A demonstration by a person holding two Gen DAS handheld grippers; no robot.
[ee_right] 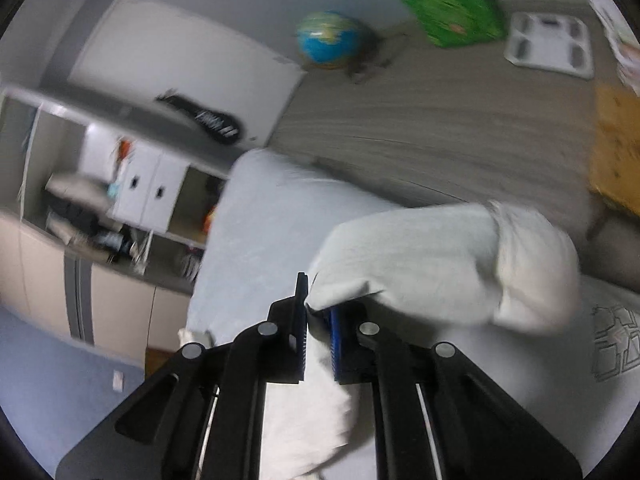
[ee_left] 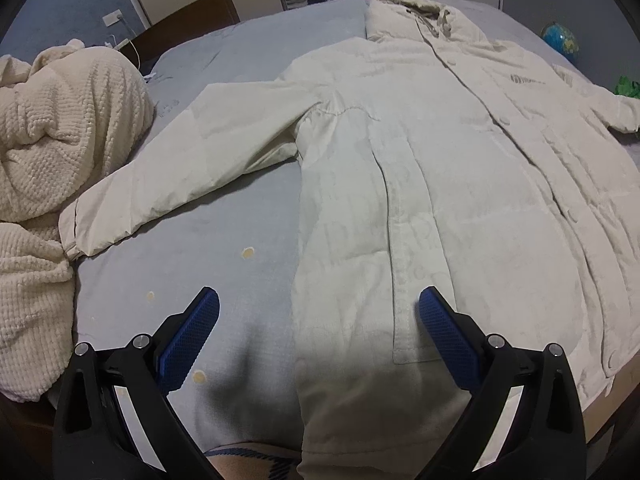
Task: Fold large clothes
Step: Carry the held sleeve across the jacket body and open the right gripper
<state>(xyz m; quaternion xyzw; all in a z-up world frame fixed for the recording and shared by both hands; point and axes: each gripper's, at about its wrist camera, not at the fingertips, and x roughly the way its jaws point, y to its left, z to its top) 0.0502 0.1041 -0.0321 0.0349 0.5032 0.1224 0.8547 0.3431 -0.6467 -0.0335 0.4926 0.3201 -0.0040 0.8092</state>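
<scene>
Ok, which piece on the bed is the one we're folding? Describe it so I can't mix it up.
Start at the blue-grey bed. Spread flat across its middle lies the cream coat, buttoned, sleeves out. The waffle-knit blanket beside it is cream too, but bunched in a heap.

Beyond the fingertips in the left wrist view lies a bed [ee_left: 240,92] under a pale blue sheet, with a dark wooden headboard [ee_left: 192,20] at its far left. Left of the fingers a cream knitted blanket [ee_left: 60,128] is bunched up. The wall [ee_left: 60,0] behind is blue-grey, with a white socket [ee_left: 112,19]. In the blurred right wrist view, grey wood-grain floor [ee_right: 440,128] spreads ahead of the fingers, bearing a globe [ee_right: 328,40], a green bag [ee_right: 448,0] and white scales [ee_right: 548,44]. Open white shelves [ee_right: 120,192] stand to their left.
</scene>
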